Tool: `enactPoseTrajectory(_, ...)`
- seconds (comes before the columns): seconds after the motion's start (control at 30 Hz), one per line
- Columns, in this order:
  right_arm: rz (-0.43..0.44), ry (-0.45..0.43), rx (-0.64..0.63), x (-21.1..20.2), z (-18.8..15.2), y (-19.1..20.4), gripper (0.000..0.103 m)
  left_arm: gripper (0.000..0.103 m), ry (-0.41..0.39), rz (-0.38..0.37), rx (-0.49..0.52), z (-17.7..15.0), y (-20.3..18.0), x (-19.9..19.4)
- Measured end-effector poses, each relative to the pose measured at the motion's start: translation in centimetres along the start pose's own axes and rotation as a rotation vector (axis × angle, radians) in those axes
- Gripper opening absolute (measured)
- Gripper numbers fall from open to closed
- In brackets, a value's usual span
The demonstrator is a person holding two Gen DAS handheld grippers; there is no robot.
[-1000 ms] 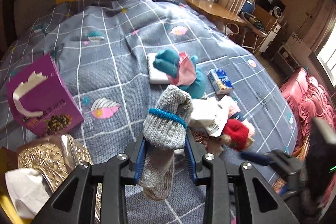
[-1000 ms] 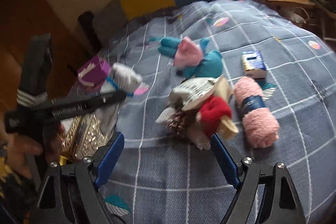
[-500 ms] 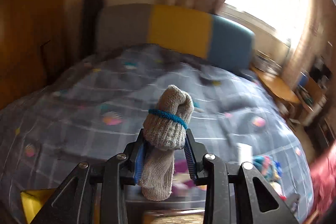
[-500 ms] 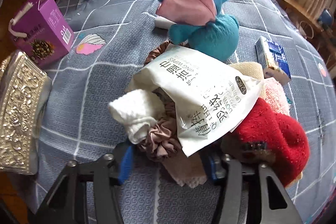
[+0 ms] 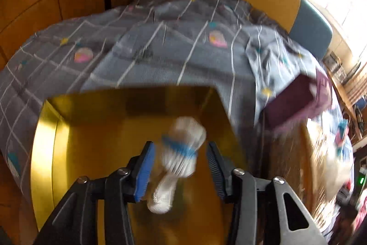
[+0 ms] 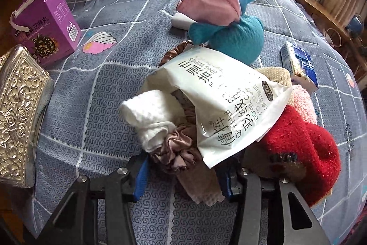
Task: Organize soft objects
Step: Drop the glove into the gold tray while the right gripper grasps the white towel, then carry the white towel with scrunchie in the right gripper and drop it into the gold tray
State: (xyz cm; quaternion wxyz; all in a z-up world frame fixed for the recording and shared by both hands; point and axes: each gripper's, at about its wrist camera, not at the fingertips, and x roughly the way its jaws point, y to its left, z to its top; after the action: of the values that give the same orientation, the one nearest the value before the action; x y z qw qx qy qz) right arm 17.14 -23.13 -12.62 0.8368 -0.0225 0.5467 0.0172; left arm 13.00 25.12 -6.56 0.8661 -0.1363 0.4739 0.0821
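1. Left fingers [image 5: 179, 167] have just spread; the sock [image 5: 179, 153] hangs loose between them over the yellow box [image 5: 96, 148].
2. Right fingers [image 6: 183, 178] have just been closing, and flank the scrunchie [image 6: 174, 148] on the bed [image 6: 91, 95].
3. Next, likely: pinch, lift, carry to the box.

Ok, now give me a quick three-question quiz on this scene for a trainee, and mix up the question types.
1. True or false: the left gripper clamps the rolled sock with the blue band tightly.
2. What lies below that sock? A) yellow bin B) purple box C) bare bedspread
3. In the right wrist view, what lies on top of the brown scrunchie?

Key
1. False: gaps show on both sides of the sock, and the jaws have just been opening.
2. A
3. The white wipes packet.
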Motion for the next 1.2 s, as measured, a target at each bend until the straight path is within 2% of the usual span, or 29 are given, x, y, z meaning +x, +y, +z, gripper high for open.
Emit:
enactPoseTrajectory(0.03, -0.008, -0.003, -0.005, -0.1, -0.1, 0.1, 0.047, 0.059, -0.002, 0.001, 0.006, -0.9, 0.1, 0.0)
enactPoseTrajectory(0.07, -0.017, -0.006, -0.012, -0.1, -0.2, 0.4, 0.045, 0.069, -0.005, -0.006, 0.009, -1.6, 0.0, -0.1)
enactPoseTrajectory(0.1, -0.027, -0.011, -0.019, -0.2, -0.3, 0.7, 0.042, 0.073, -0.007, -0.020, 0.016, -2.3, 0.0, -0.2)
enactPoseTrajectory(0.27, -0.053, -0.021, -0.031, -0.9, -1.3, 1.8, 0.032, 0.074, -0.017, -0.025, 0.050, -5.3, 0.0, -1.2)
enactPoseTrajectory(0.4, 0.017, -0.004, -0.055, -2.0, -2.0, 3.3, 0.028, 0.074, -0.049, -0.010, 0.095, -6.4, -0.4, -2.5)
enactPoseTrajectory(0.43, 0.033, -0.003, -0.067, -2.4, -2.2, 3.8, 0.019, 0.074, -0.057, -0.010, 0.098, -6.7, -0.4, -2.8)
enactPoseTrajectory(0.5, 0.068, -0.006, -0.066, -3.5, -1.9, 4.2, 0.019, 0.074, -0.059, -0.016, 0.109, -7.3, -0.4, -3.3)
enactPoseTrajectory(0.73, 0.095, -0.067, -0.037, -6.7, 1.7, 4.1, 0.019, 0.074, -0.060, -0.062, 0.089, -8.5, 0.5, -4.4)
enactPoseTrajectory(0.97, 0.114, -0.110, -0.007, -8.7, 4.5, 4.6, 0.019, 0.074, -0.089, -0.055, 0.081, -9.0, 1.5, -5.5)
enactPoseTrajectory(1.1, 0.123, -0.115, 0.045, -9.5, 8.4, 5.5, 0.019, 0.074, -0.095, -0.055, 0.084, -9.3, 1.8, -5.9)
enactPoseTrajectory(1.2, 0.137, -0.139, 0.072, -10.3, 12.5, 6.9, 0.019, 0.074, -0.105, -0.041, 0.094, -9.5, 2.0, -6.2)
